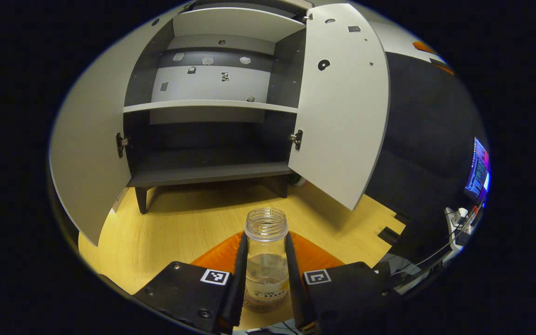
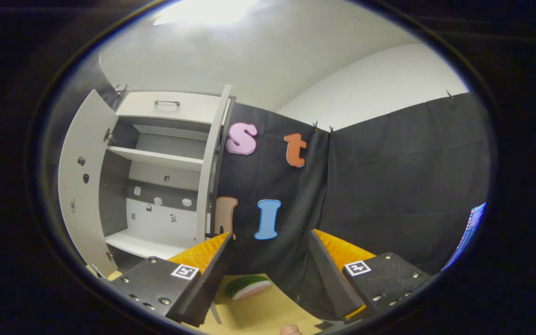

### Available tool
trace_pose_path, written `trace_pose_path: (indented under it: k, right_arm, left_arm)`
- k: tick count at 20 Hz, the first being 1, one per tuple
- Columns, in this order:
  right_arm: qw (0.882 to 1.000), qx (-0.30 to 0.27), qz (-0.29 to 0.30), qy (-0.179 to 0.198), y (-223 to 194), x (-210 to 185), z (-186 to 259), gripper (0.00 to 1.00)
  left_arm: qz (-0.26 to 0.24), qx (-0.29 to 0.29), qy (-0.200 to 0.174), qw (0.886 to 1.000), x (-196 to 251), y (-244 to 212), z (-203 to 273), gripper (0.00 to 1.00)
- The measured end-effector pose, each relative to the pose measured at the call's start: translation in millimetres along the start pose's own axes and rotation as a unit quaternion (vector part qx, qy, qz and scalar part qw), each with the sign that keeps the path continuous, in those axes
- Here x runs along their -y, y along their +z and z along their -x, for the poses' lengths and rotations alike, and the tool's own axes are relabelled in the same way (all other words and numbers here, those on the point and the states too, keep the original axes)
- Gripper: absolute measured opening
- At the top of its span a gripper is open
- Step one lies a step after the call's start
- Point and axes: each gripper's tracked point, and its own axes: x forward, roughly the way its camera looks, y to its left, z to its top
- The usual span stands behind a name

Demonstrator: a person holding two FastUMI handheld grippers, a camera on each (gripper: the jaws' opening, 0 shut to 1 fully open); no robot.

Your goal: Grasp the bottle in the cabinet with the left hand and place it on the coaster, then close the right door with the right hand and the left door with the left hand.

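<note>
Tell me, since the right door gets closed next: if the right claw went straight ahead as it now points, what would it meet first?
Probably the booth's black cloth wall: the open right claw points at it, with the cabinet's right door off to its left. Depth is unclear.

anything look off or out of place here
Nothing spilled or broken. The bottle stands upright between the left tongs, uncapped. Both cabinet doors hang open, and a watermelon slice lies on the table.
</note>
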Motion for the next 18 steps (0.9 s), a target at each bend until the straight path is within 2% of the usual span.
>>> trace_pose_path:
  k: [1,2,10,12,18]
  right_arm:
    - [1.000,-0.001,0.001,0.001,0.2,-0.7,0.3,0.93]
    - [1.000,-0.001,0.002,0.003,0.4,-2.0,0.1,1.00]
    - [1.000,-0.006,0.014,0.008,-1.9,-2.8,-0.6,0.98]
    - [1.000,-0.004,0.013,0.010,-0.7,-4.2,-0.3,0.98]
    - [1.000,-0.006,0.017,0.017,-2.9,-5.0,-1.3,0.98]
  left_arm:
    - [-0.004,-0.002,0.000,1.000,-0.7,-2.6,-0.4,0.44]
    - [-0.010,-0.003,0.002,1.000,-1.7,-3.9,-1.3,0.44]
    - [-0.008,0.008,-0.002,1.000,-2.9,-9.6,-6.5,0.46]
    - [-0.007,0.008,-0.001,1.000,-2.2,-9.7,-4.7,0.44]
    - [-0.007,0.007,0.001,1.000,-1.2,-11.0,-0.3,0.48]
